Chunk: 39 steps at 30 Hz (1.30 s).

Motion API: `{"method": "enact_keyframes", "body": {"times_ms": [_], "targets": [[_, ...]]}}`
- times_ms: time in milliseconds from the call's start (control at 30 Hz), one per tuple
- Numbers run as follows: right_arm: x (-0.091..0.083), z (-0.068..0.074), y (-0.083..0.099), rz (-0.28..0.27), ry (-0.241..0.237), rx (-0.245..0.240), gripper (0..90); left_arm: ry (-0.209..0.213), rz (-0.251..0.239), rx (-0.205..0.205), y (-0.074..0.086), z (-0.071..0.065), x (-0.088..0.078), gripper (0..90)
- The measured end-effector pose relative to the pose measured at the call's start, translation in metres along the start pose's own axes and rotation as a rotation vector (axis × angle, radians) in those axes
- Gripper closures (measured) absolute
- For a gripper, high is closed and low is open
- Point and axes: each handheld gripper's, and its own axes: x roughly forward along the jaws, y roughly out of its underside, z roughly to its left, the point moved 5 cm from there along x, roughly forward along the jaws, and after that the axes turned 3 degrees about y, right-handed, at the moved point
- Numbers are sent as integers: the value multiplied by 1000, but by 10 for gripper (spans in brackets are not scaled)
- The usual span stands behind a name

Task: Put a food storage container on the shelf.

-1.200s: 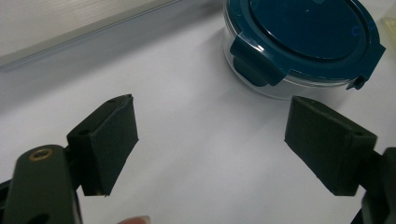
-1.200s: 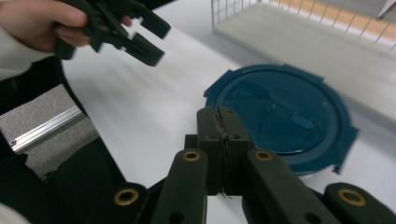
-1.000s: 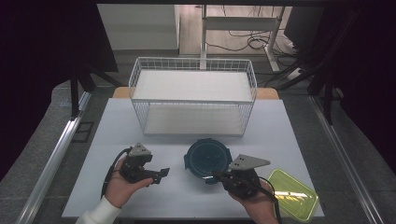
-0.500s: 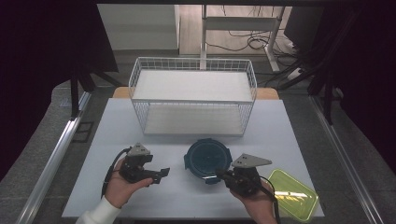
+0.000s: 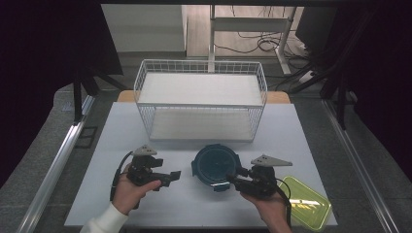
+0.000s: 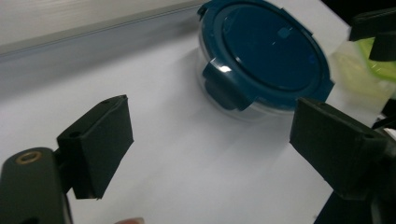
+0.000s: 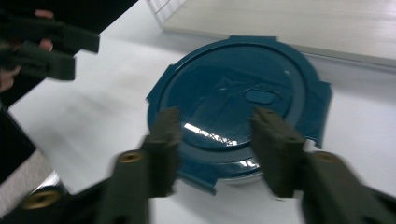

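The right gripper (image 5: pixel 234 175), its matte black jaws just opened and gripping nothing, hovers at the near rim of the round container (image 5: pixel 215 163) with its glossy blue clip-on lid, which sits just before the white wire basket (image 5: pixel 201 102).

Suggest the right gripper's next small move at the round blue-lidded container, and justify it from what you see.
Probably ease the right gripper forward and close on the near lid tab. Its jaws have just been opening and nothing is pressed between them; they hover over the round container at its near edge, while the left gripper waits open, apart from it.

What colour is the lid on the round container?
The lid is dark teal blue, clearest in the right gripper view.
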Motion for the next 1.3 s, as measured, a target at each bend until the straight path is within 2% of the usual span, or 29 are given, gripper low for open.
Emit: {"method": "enact_keyframes", "body": {"times_ms": [67,200,233,300,367,433,567,667,733,833,933,1000,1167,1233,1300], "targets": [[2,-3,0,-3,12,34,334,18,-2,-13,-3,-1,4,125],[8,-6,0,-9,22,112,251,66,0,-44,-10,-1,13,123],[10,-7,-1,-15,17,154,239,75,2,-51,-11,0,15,122],[13,-9,-1,-19,10,205,221,92,7,-72,-14,2,21,120],[17,-12,-1,-26,19,248,208,93,17,-78,-18,4,29,117],[22,-15,-1,-21,12,284,203,128,22,-113,-21,6,37,116],[30,-21,-4,-21,43,304,175,180,30,-185,-24,6,48,104],[30,-24,-9,-33,79,302,163,187,29,-207,-23,5,51,101],[31,-27,-11,-30,100,297,157,178,27,-206,-22,4,54,100],[36,-35,-12,-11,112,337,139,191,36,-229,-19,2,60,101],[44,-38,-11,12,111,361,132,199,36,-263,-16,1,67,101],[50,-40,-11,25,111,368,131,199,45,-263,-15,1,71,101],[62,-44,-5,66,92,405,123,213,40,-298,-15,1,79,103],[66,-45,-3,82,69,430,123,217,34,-313,-14,2,83,111],[68,-46,0,91,59,445,124,238,32,-349,-12,3,86,123]]}}
